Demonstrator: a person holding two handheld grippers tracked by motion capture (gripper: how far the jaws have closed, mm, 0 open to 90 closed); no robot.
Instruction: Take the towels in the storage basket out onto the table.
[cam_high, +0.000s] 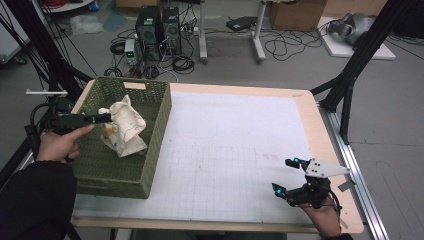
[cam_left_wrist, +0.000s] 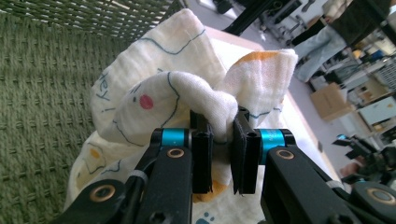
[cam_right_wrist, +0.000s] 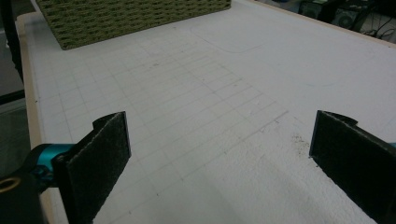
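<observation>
Gripping the cloth (cam_left_wrist: 187, 88) between my left gripper (cam_left_wrist: 223, 140) pads, I hold a bunched fold of it clamped tight; both pads press into the fabric. The cloth is cream with blue outlines, a red dot and orange patches. In the high view it hangs inside the basket (cam_high: 150, 165), lifted at its upper end, with its lower part draped toward the basket floor at 5 o'clock from the left gripper (cam_high: 102, 118). The basket is green and woven, and stands on the table (cam_high: 240, 150) at the 9 o'clock side. My left hand (cam_high: 60, 142) comes over the basket's near-left wall.

My right gripper (cam_high: 290, 176) sits at the table's 4 o'clock corner, well apart from the basket. Its jaws stand wide and released, with nothing between them. In the right gripper view the two black pads (cam_right_wrist: 98, 158) frame bare white gridded mat (cam_right_wrist: 210, 93), and the basket's corner lies at 11 o'clock, far off.
</observation>
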